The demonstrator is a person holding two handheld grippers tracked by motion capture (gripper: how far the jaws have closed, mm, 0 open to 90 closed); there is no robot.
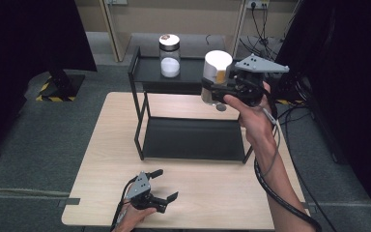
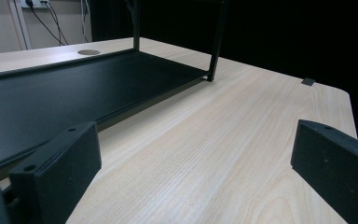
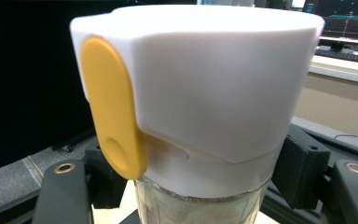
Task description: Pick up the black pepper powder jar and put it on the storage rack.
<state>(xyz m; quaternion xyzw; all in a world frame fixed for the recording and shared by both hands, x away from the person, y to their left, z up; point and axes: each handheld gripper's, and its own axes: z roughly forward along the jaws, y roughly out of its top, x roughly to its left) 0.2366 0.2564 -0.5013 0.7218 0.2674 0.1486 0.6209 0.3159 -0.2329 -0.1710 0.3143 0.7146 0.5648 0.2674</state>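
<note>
**A:** High view: the right gripper (image 1: pixel 211 91) holds a white-lidded jar (image 1: pixel 216 77) in the air, level with the top tier of the black shelf rack (image 1: pixel 140 121) and just off that tier's right end. A second jar with a dark lid (image 1: pixel 169 55) stands on the tier. Near the table's front edge, short of the rack, the left gripper (image 1: pixel 166 185) rests with its jaws spread and nothing between them.

**B:** Left gripper view?

**A:** Two black pads (image 2: pixel 60 165) wide apart over bare wooden table (image 2: pixel 242 140), the rack's lower tray (image 2: pixel 74 93) just ahead.

**B:** And the right gripper view?

**A:** The jaws pinch the jar just under its white lid (image 3: pixel 214 88), where the glass begins. A yellow tab (image 3: pixel 114 112) sits on the lid's side.

**B:** How will it handle?

**A:** Probably rigid, smooth and breakable glass, with some weight from whatever is inside. Gripping the neck below the lid's overhang looks safest, since the lip should stop it sliding down.
</note>
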